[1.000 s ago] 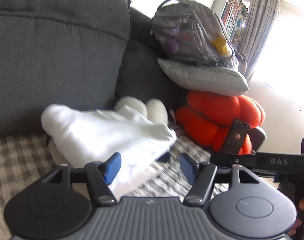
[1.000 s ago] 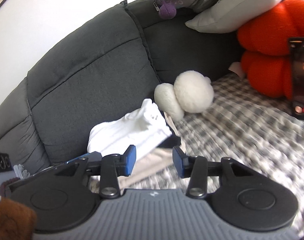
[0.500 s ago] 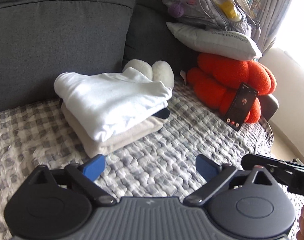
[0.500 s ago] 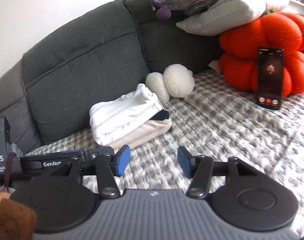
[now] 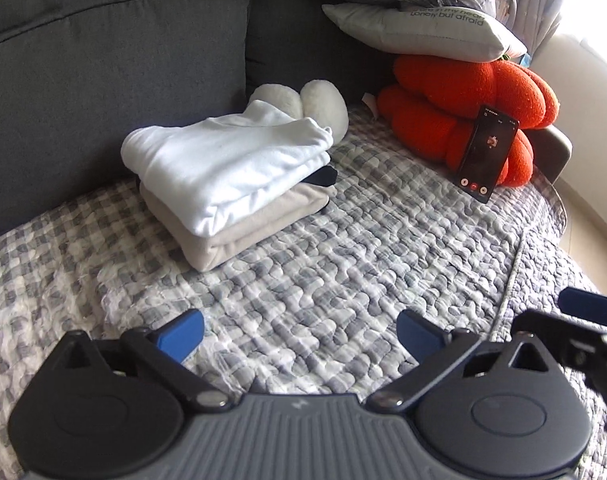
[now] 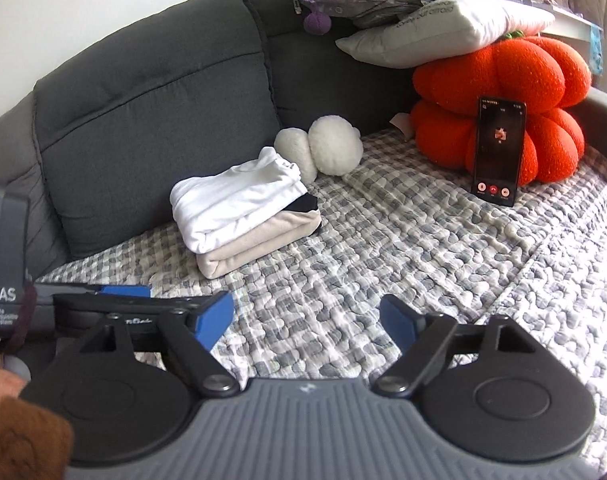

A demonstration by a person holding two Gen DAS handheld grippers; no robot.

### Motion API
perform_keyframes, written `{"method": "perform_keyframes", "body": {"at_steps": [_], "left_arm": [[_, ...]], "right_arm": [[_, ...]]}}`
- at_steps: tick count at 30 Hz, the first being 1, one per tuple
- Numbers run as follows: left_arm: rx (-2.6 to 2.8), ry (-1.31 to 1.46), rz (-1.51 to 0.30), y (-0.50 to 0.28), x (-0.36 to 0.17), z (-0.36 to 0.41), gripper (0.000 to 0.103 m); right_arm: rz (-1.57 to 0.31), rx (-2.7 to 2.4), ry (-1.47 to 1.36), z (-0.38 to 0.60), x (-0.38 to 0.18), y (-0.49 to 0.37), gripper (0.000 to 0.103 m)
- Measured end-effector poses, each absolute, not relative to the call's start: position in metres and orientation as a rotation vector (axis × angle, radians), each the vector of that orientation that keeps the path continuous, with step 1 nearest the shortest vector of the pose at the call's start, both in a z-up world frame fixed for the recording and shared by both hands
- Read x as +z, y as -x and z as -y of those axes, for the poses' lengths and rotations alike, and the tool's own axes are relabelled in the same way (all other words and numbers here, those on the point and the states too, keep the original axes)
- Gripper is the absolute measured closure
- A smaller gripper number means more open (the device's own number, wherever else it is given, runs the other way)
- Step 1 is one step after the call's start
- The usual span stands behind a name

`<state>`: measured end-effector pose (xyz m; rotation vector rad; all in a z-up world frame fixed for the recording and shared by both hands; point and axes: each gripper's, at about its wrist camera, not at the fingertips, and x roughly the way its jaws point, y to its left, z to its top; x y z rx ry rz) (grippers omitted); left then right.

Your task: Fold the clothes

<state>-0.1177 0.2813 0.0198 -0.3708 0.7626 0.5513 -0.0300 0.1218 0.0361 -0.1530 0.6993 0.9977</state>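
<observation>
A: Where do the jaws of the left gripper (image 5: 300, 334) stand?

B: Spread as wide as they go, nothing between them, only the checked quilt (image 5: 343, 248) beyond the blue pads.

A: And the right gripper (image 6: 306, 317)?

B: Its jaws are opening, with nothing between them either.

A: The clothes?

B: A stack of 3 folded pieces sits ahead of both grippers and a little left of the gap between the jaws, well clear of the fingertips. The white garment (image 5: 227, 160) lies on top, the beige garment (image 5: 259, 220) at the bottom, and a thin dark piece (image 5: 323, 176) pokes out between them; what it is I cannot tell.

A: Anything past it?

B: A white plush toy (image 6: 331, 150) just behind the stack, against the grey sofa back (image 6: 163, 92). Ahead and to the right, a phone (image 6: 497, 150) leans on an orange cushion (image 6: 511, 76).
</observation>
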Motion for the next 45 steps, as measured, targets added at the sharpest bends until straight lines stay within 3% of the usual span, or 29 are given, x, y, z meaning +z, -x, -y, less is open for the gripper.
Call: {"method": "perform_keyframes", "body": {"at_steps": [2,14,45], "left_arm": [[0.556,0.358,-0.765,0.117,0.022,-0.278,0.001],[0.584,0.350,-0.776,0.108,0.026,-0.268,0.001],[0.640,0.376,-0.782,0.114,0.028,-0.273,0.001]], "right_arm": [[-0.675,0.982,0.179,-0.120,0.036,0.036,0.008],[-0.688,0.963,0.216,-0.110,0.039,0.030,0.002],[-0.716,0.969,0.226,-0.110,0.037,0.035,0.000]]}}
